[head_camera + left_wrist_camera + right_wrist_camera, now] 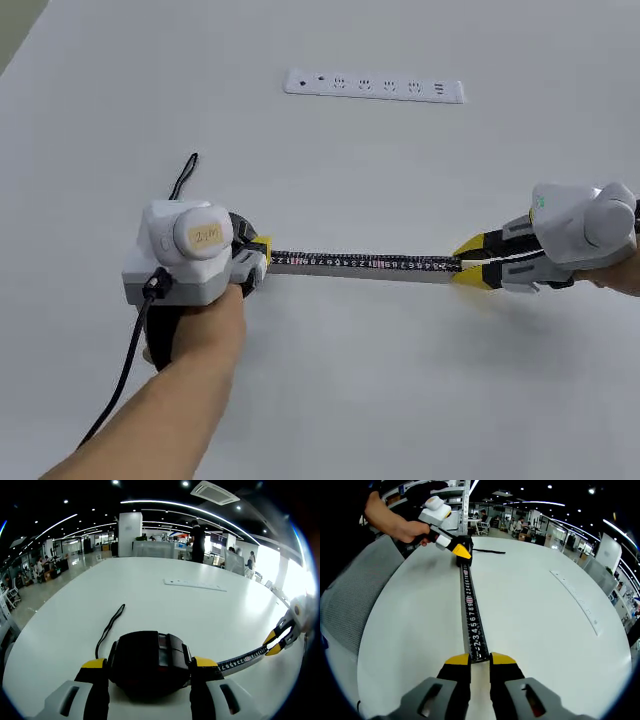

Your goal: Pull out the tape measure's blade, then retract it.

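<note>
Tape measure [147,652] sits on the near-left part of the table [400,380], black body clamped btwn the jaws of the left gripper [255,262], one jaw each side, gripping it firmly. The blade [360,262] is out and runs straight left-to-right just over the table top, numbers facing up. Its free end is at the right gripper [462,264], jaws nearly closed w/ just a thin gap, pinched on the blade tip; in the right gripper view the tip goes in btwn the two yellow jaw ends. Key relation: blade's long axis lines up w/ both grippers, body at the left end, tip at the right, grippers well apart. Looks like the pull-out is done or close to it. Retract would prob mean the right gripper travelling left along that same line toward the body, keeping its pinch so the blade doesn't whip back. Strap [185,175] trails off the body toward the far side. Power strip [375,86] lies far back, well clear.
</note>
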### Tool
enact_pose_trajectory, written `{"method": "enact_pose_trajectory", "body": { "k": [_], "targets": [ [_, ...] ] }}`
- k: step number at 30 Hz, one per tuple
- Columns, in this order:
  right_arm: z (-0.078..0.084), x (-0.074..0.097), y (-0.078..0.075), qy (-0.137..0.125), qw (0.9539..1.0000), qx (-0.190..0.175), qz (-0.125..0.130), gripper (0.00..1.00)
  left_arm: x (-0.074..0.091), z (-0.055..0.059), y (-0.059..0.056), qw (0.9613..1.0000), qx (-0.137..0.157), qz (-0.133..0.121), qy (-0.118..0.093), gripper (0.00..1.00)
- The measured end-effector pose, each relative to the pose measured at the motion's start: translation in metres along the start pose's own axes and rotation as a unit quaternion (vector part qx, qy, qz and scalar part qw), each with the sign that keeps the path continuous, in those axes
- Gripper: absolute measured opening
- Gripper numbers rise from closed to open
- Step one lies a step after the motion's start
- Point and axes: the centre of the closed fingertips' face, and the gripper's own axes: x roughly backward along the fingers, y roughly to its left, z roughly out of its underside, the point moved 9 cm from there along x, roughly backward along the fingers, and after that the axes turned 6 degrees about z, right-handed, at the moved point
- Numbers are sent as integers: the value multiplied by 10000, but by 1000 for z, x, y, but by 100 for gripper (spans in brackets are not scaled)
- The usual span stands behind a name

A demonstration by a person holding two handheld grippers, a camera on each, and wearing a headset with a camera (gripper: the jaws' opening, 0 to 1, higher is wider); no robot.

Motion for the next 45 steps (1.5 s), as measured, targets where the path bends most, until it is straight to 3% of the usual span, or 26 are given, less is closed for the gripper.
{"method": "enact_pose_trajectory", "body": {
  "k": [4,30,45],
  "targets": [
    [-1,1,0,-9,10000,6,22,12,1,-1,3,9999,141,47,-10,62],
    [-14,-8,2,-114,9999,24,-40,12,2,-2,2,9997,193,106,66,62],
    [-29,-21,5,-264,9996,58,-113,12,3,-2,2,9996,258,121,90,63]
  ]
}}
